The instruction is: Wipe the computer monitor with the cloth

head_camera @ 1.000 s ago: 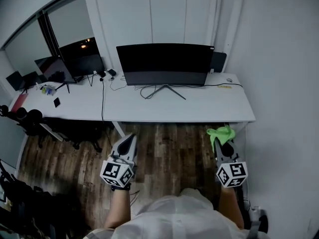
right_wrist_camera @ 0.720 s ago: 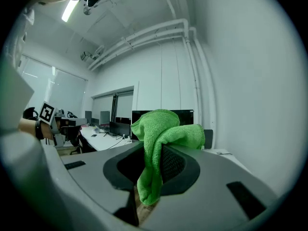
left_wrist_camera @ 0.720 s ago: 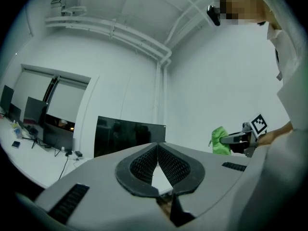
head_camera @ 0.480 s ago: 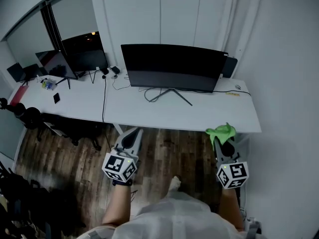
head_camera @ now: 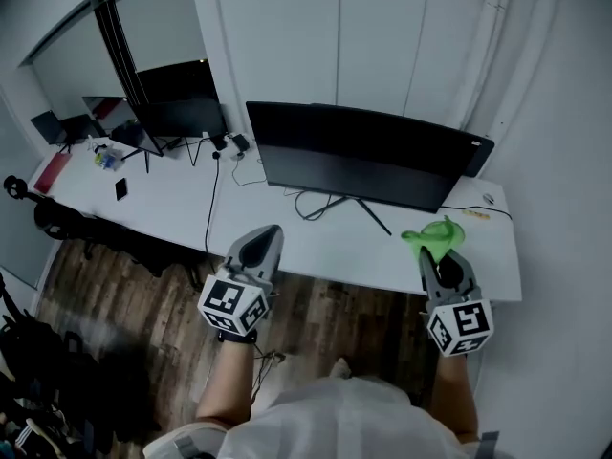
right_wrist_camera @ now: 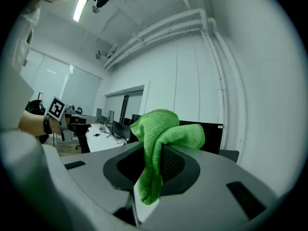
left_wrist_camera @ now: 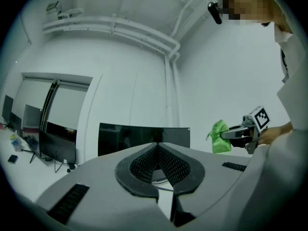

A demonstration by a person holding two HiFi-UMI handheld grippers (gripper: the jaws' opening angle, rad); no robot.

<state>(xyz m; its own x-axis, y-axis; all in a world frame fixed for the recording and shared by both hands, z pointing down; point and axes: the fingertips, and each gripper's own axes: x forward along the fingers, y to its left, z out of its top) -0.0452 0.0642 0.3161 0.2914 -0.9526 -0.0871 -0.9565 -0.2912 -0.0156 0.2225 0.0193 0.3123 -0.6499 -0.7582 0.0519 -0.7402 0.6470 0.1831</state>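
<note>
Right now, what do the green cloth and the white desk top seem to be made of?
The green cloth looks like matte microfibre: a fine looped weave shows. The white desk top is probably laminated board, smooth, evenly white.

Light: cool, flat, dimmish. Ceiling strip lamp (right_wrist_camera: 77, 9) up-left of right claw (right_wrist_camera: 153, 150) = brightest spot. Floor (head_camera: 96, 352) left of left claw (head_camera: 269, 231) murky. Gripper views: fisheye bend, black corners. Cloth (right_wrist_camera: 161, 129) in right claw sharp.

One wide monitor (head_camera: 363, 156), one green cloth (head_camera: 435, 237), two grippers: left gripper (head_camera: 269, 233), right gripper (head_camera: 443, 256). Two white desks (head_camera: 167, 208), one person (head_camera: 335, 424). Smaller screens (head_camera: 177, 118) at far left: two, perhaps three, too dim to count surely.
</note>
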